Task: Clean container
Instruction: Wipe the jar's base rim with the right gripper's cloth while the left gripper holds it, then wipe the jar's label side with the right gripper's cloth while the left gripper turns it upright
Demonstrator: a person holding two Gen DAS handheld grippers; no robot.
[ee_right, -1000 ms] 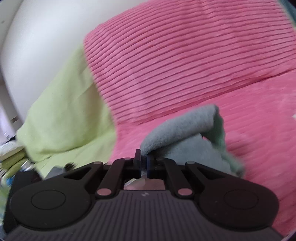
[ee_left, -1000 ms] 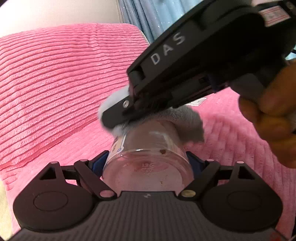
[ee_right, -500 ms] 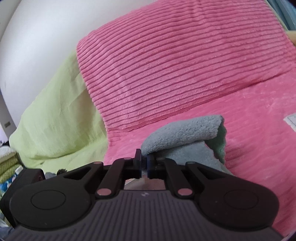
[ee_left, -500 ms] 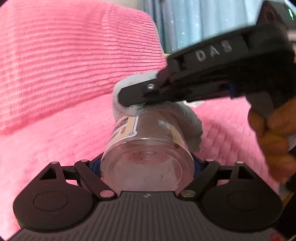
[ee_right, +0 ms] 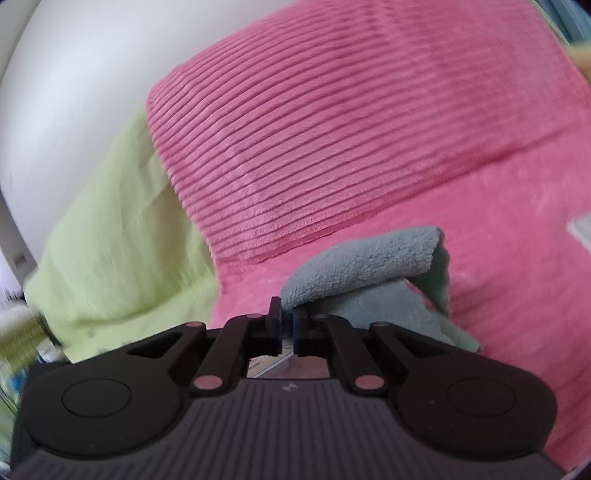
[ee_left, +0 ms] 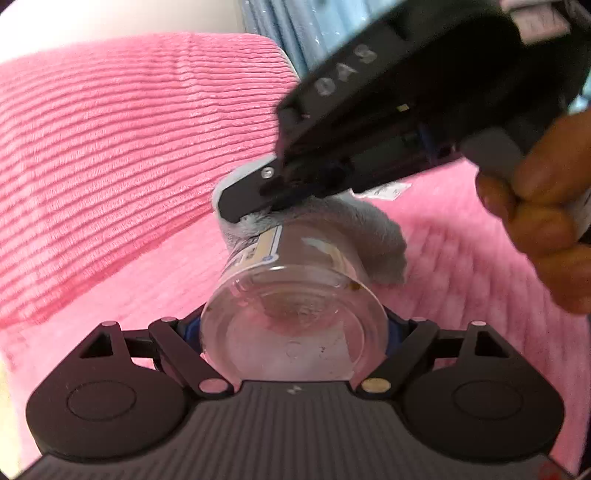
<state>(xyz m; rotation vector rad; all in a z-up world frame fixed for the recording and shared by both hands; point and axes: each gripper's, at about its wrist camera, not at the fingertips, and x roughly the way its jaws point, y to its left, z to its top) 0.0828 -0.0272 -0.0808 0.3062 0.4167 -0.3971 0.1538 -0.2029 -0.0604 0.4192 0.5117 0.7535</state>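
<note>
A clear plastic container (ee_left: 306,258) with a label on its side lies with its bottom toward the left wrist camera, small brown specks on it. My left gripper (ee_left: 293,332) is shut on its sides. A grey fluffy cloth (ee_left: 384,236) drapes over the container's far end. My right gripper (ee_left: 243,203), held by a person's hand (ee_left: 546,229), comes in from the upper right and presses the cloth onto the container. In the right wrist view the right gripper (ee_right: 287,321) is shut on a fold of the cloth (ee_right: 362,266); the container is hidden there.
A pink ribbed cushion (ee_left: 110,147) stands behind, on a pink plush cover (ee_left: 461,295). A light green sheet (ee_right: 118,240) lies to its left below a white wall (ee_right: 74,74). Blue curtains (ee_left: 295,22) hang at the back. A small white tag (ee_left: 388,190) lies on the cover.
The right gripper with the cloth has rocked across the container's far end, from tilted to level and back to tilted. The container stays gripped in the left gripper.
</note>
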